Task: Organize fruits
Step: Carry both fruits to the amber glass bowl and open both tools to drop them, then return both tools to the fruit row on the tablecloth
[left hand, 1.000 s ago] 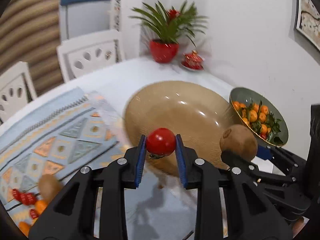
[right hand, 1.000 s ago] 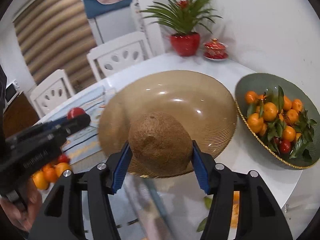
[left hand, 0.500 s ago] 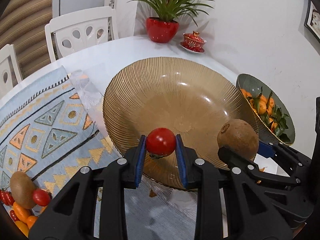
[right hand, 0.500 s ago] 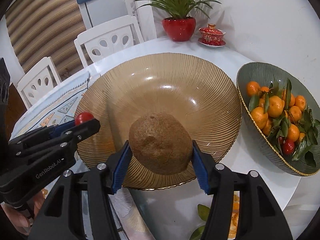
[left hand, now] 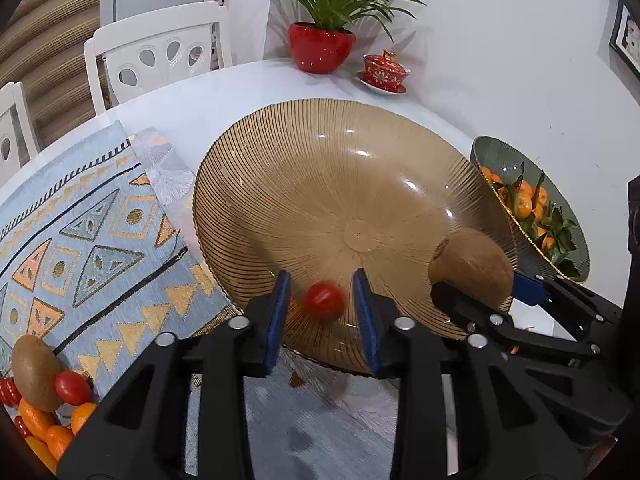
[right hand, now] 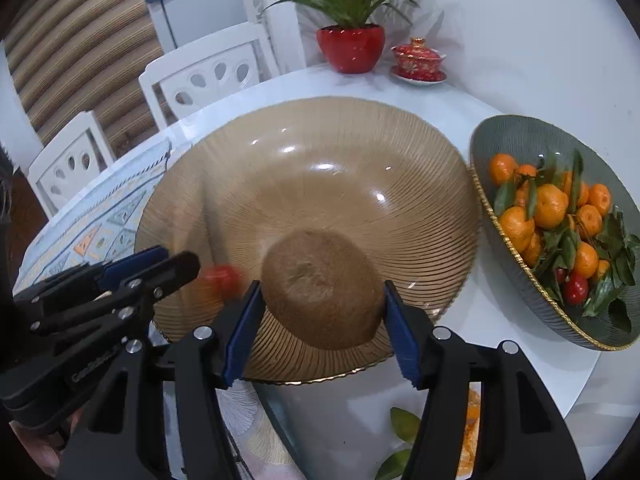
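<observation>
Two white chairs (left hand: 160,52) stand behind the white table (left hand: 192,108); a patterned mat (left hand: 80,232) lies left. Left gripper (left hand: 322,304) is spread, blurred tomato (left hand: 322,301) loose between, over the amber bowl (left hand: 360,152). Right gripper (right hand: 320,316) clamps a kiwi (right hand: 320,288). Green bowl (right hand: 520,140) sits right.

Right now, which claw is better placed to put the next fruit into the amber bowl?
The right. The right claw holds the kiwi above the amber bowl, so it need only open. The left claw is open, with the tomato blurred and loose between its pads.
</observation>
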{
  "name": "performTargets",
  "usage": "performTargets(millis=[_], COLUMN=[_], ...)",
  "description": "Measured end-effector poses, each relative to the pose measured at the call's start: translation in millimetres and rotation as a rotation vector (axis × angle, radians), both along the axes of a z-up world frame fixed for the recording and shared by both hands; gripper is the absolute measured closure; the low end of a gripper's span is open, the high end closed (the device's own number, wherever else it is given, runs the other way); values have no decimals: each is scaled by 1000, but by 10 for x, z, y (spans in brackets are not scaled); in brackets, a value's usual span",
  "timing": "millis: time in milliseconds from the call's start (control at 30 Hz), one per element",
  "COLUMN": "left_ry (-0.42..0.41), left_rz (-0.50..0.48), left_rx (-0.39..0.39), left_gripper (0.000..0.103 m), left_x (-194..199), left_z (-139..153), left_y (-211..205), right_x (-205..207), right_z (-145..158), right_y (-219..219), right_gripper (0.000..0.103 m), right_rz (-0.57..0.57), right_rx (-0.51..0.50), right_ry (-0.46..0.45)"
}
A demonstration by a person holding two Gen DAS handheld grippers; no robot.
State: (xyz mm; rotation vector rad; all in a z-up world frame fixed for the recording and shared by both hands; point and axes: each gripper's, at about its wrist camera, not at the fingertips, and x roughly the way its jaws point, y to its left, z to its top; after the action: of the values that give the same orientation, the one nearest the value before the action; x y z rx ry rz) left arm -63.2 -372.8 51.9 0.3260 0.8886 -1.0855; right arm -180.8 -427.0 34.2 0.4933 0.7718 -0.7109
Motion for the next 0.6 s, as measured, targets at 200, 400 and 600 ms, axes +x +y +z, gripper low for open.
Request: performTargets(millis=[200, 400, 600], left_ry=[-14, -56, -117], left_rz=[7, 24, 123], left_rx=[-17, -67, -109], left_gripper=[57, 46, 34], left_x=[-65, -188, -263], left_z=[97, 304, 532], left_y=[127, 553, 1431], right_x=[-136, -277, -254], right_z=[283, 493, 621], right_y=[120, 343, 708], right_gripper=[40, 38, 33], right_rz=[-14, 16, 87], right_rx=[-80, -118, -148], right_ry=[-34, -76, -105])
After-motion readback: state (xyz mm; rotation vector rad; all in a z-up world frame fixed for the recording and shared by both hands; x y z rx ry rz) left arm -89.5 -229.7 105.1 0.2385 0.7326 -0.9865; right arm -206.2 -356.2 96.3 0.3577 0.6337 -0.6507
